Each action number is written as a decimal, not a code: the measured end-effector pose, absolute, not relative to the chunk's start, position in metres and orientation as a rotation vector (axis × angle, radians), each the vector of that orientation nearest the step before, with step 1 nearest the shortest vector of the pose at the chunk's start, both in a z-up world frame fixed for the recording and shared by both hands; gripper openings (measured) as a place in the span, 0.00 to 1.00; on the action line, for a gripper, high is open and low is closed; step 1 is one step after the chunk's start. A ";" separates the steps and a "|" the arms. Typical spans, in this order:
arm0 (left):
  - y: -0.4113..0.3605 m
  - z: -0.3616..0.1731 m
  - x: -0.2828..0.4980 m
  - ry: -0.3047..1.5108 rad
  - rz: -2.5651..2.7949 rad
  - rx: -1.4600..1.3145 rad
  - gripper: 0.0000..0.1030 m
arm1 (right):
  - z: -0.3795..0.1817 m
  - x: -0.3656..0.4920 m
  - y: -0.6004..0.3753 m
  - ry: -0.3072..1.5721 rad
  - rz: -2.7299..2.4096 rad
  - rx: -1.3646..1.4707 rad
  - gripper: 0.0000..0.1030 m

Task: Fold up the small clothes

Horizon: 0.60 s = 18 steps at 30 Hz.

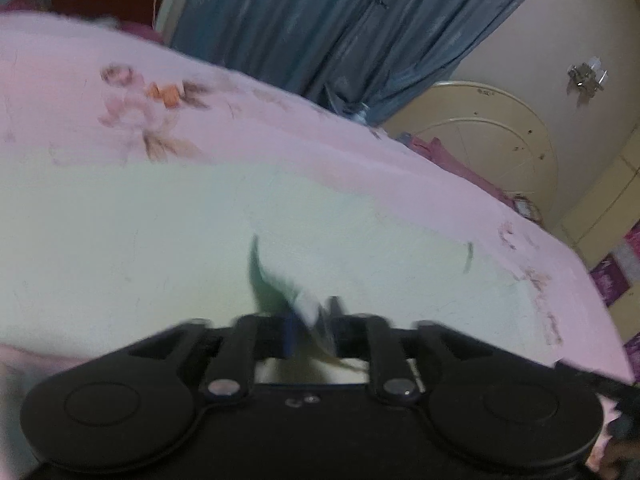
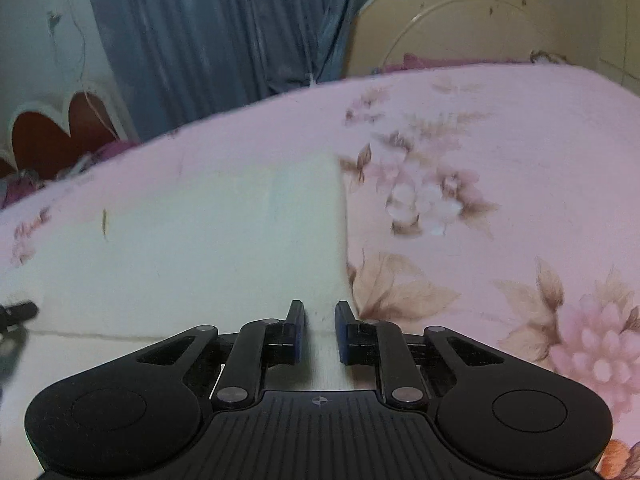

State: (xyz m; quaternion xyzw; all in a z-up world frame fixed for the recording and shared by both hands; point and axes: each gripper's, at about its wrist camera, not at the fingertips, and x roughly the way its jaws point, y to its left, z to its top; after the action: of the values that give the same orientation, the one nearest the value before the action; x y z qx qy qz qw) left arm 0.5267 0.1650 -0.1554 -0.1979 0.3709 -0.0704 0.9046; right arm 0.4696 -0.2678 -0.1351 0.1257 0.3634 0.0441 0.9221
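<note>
Pale cream-green small cloth garment (image 2: 192,248), spread flat on pink floral bedsheet (image 2: 500,140), long axis across both views; left gripper (image 1: 310,320) slightly parted, blurred green-edged fold between its fingers, grip uncertain; right gripper (image 2: 320,330) narrowly apart above the garment's right edge, pinching nothing visible; blue curtain (image 2: 224,28), cream headboard (image 2: 460,20) beyond.

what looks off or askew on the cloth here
One green-edged bit of the pale cloth sticks up in a blurred fold between the left gripper fingers, while the rest lies flat on the pink sheet.
</note>
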 end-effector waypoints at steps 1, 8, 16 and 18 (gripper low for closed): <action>0.166 -0.155 0.529 0.762 -0.144 -0.408 0.29 | -0.131 0.472 -0.269 0.726 0.100 0.261 0.16; 0.165 -0.163 0.563 0.801 -0.163 -0.439 0.07 | -0.130 0.539 -0.264 0.690 0.139 0.245 0.16; 0.170 -0.174 0.543 0.723 -0.153 -0.455 0.04 | -0.163 0.585 -0.272 0.736 0.074 0.177 0.15; 0.172 -0.177 0.541 0.724 -0.149 -0.471 0.05 | -0.167 0.588 -0.280 0.740 0.039 0.182 0.16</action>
State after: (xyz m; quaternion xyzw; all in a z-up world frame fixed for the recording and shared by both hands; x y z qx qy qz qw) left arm 0.5413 0.1725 -0.1767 -0.2281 0.3504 -0.0721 0.9055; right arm 0.5876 -0.2805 -0.1675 0.0889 0.3610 0.0190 0.9281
